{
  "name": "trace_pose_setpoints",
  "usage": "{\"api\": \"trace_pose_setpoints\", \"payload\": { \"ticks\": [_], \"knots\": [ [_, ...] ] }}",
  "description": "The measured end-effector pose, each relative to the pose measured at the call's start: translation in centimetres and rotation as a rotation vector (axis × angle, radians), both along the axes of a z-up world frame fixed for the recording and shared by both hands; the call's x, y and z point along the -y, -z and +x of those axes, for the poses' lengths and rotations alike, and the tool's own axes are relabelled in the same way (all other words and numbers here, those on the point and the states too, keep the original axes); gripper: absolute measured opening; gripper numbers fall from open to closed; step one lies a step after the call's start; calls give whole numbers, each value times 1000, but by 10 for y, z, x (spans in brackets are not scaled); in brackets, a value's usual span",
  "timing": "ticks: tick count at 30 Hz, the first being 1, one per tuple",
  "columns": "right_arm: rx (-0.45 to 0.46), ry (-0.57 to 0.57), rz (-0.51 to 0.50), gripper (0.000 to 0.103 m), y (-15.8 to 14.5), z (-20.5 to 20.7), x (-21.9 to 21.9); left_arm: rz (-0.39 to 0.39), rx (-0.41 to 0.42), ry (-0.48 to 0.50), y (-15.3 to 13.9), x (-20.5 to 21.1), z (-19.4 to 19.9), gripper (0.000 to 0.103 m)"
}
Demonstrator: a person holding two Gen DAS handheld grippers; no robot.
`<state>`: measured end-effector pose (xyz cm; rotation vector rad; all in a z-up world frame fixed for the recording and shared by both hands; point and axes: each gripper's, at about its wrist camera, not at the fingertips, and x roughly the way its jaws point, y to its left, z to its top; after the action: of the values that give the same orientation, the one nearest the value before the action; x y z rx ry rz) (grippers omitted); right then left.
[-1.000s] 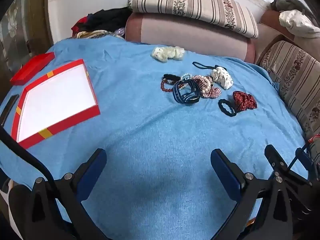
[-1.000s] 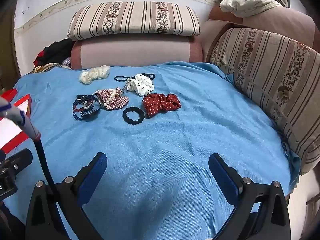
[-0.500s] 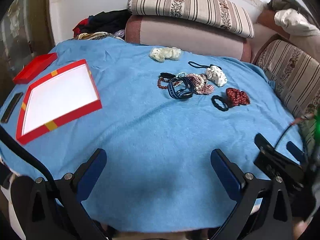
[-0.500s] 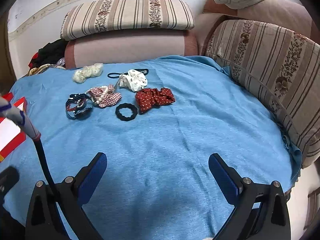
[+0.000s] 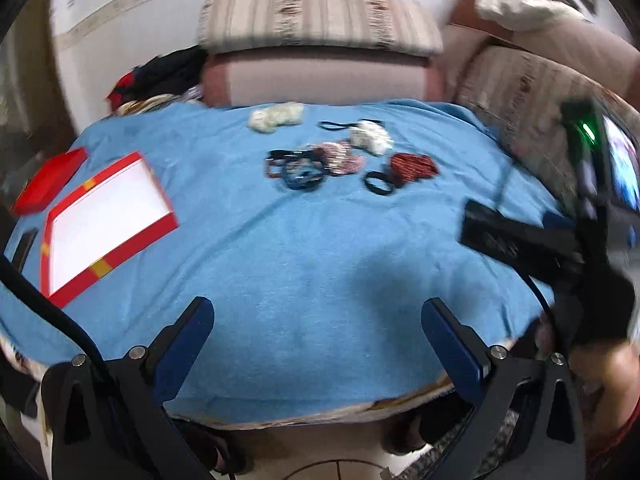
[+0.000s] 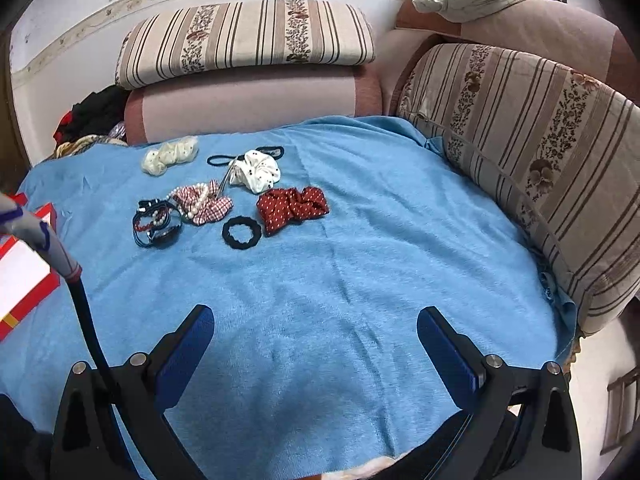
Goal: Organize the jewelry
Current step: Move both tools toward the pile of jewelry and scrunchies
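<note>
Several hair ties and bracelets lie in a cluster on the blue cloth (image 6: 360, 280): a red dotted scrunchie (image 6: 292, 208), a black hair tie (image 6: 241, 232), a white dotted scrunchie (image 6: 258, 170), a plaid scrunchie with pearls (image 6: 204, 204), dark bracelets (image 6: 156, 226) and a cream scrunchie (image 6: 170, 156). An open red box with a white inside (image 5: 106, 220) sits at the left. My left gripper (image 5: 316, 340) and my right gripper (image 6: 314, 344) are both open and empty, near the front edge, far from the cluster.
A red lid (image 5: 50, 180) lies behind the box. Striped sofa cushions (image 6: 248, 44) stand behind and to the right (image 6: 520, 152). The right hand-held device (image 5: 540, 248) shows at the right of the left wrist view. A pile of clothes (image 6: 92, 116) lies at the back left.
My left gripper has pulled back and risen, so the table's front edge and the floor now show. My right gripper has drawn back slightly. The items have not moved.
</note>
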<state>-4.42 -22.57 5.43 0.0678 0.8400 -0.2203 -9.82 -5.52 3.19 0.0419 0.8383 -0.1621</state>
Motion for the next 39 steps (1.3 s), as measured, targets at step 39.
{"api": "trace_pose_setpoints", "payload": {
  "ticks": [39],
  "knots": [
    [-136,-45,27,101,52,50,11,99,-87,-61,21,-10,142,103]
  ]
}}
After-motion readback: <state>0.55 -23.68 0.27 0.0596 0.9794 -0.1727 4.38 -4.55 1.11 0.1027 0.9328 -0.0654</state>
